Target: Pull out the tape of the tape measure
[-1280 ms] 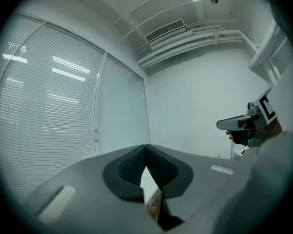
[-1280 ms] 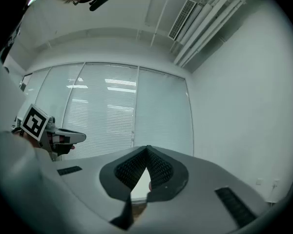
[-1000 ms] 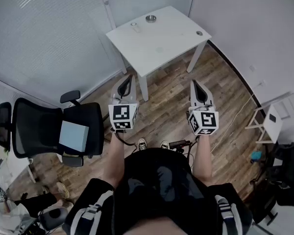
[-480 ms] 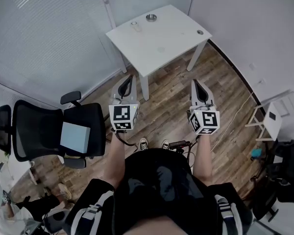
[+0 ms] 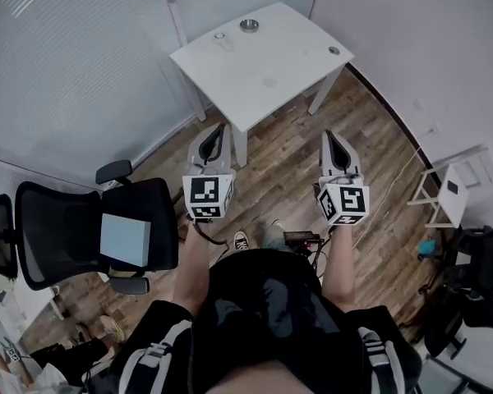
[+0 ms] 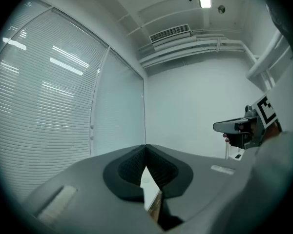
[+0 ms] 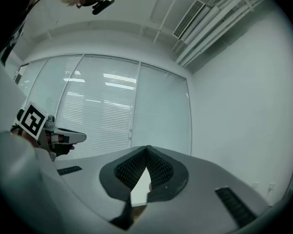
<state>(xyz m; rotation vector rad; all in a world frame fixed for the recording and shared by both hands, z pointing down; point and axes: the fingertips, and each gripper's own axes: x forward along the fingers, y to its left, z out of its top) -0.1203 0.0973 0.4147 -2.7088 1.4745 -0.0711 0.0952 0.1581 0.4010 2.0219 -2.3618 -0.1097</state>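
Note:
A white table (image 5: 263, 76) stands ahead on the wood floor. At its far edge lie a small round grey object (image 5: 248, 25), perhaps the tape measure, and a small clear item (image 5: 220, 38). A tiny round thing (image 5: 334, 51) sits at its right corner. My left gripper (image 5: 216, 131) and right gripper (image 5: 332, 138) are held level side by side, short of the table, both shut with nothing in them. In the left gripper view the left gripper (image 6: 145, 147) has its jaws together, and the right gripper (image 6: 234, 126) shows beside it. The right gripper view shows the right gripper (image 7: 147, 148) closed too.
A black office chair (image 5: 82, 232) with a pale box (image 5: 125, 239) on its seat stands at the left. At the right are a small white stand (image 5: 456, 187) and dark equipment (image 5: 476, 277). A cable (image 5: 394, 195) runs over the floor. Blinds cover the left wall.
The whole view has shifted toward the table: the chair has slid down and left in the picture. Both grippers keep their pose and stay shut.

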